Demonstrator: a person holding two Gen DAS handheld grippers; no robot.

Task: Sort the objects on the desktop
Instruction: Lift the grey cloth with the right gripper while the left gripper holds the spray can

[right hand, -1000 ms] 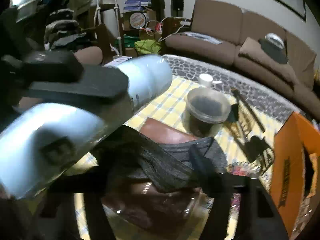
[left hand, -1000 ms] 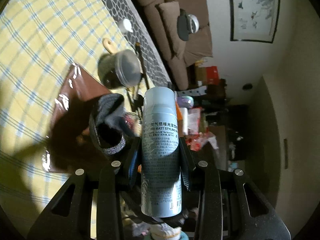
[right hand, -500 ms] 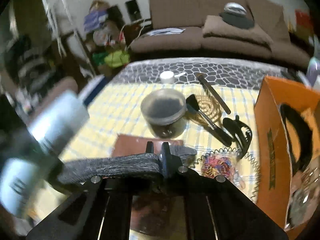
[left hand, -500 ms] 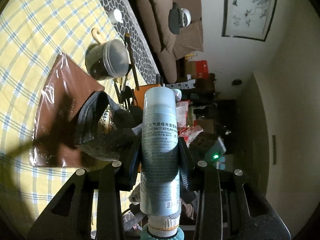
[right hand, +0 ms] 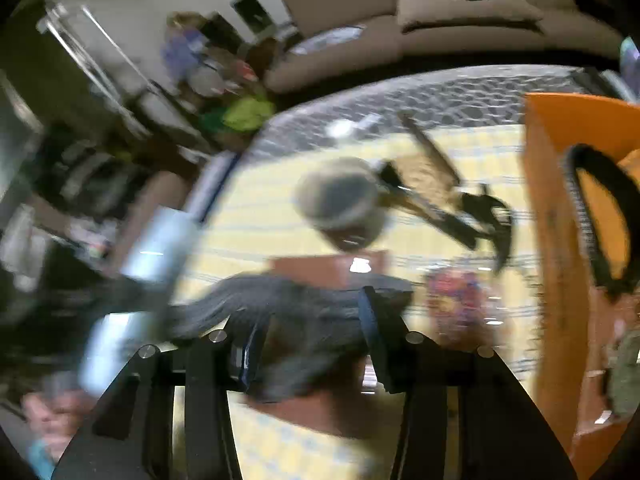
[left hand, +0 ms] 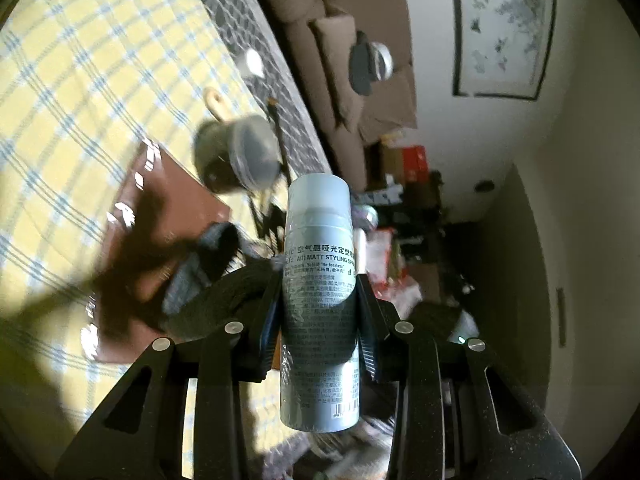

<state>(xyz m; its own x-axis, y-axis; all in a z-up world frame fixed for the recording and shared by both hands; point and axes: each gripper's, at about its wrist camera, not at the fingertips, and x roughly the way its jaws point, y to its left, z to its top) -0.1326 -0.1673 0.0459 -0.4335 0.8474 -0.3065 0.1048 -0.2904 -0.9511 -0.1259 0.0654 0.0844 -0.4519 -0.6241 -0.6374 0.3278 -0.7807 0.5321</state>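
Left claw point(left hand: 319, 312) grips spray can; right claw point(right hand: 312, 332) opening around grey band.

Left claw: both pads pressed on the silver spray can point(left hand: 319, 280), can lying along the fingers, cap end pointing away, held above the tabletop point(left hand: 80, 80) with its yellow check cloth. Right claw: jaws opening, grey fabric band point(right hand: 280, 304) between them, draped across; blurred, cannot tell if pads still touch it. Under the band a brown glossy pad point(left hand: 132, 216) lies on the cloth. Past it a lidded jar point(right hand: 340, 208); right of that a brush point(right hand: 432, 208) and a black hair clip point(right hand: 492, 216); coloured hair ties point(right hand: 456, 300) near the orange box point(right hand: 560, 208), which has a black headband point(right hand: 592, 216) in it. Sofa point(left hand: 360, 40) behind.
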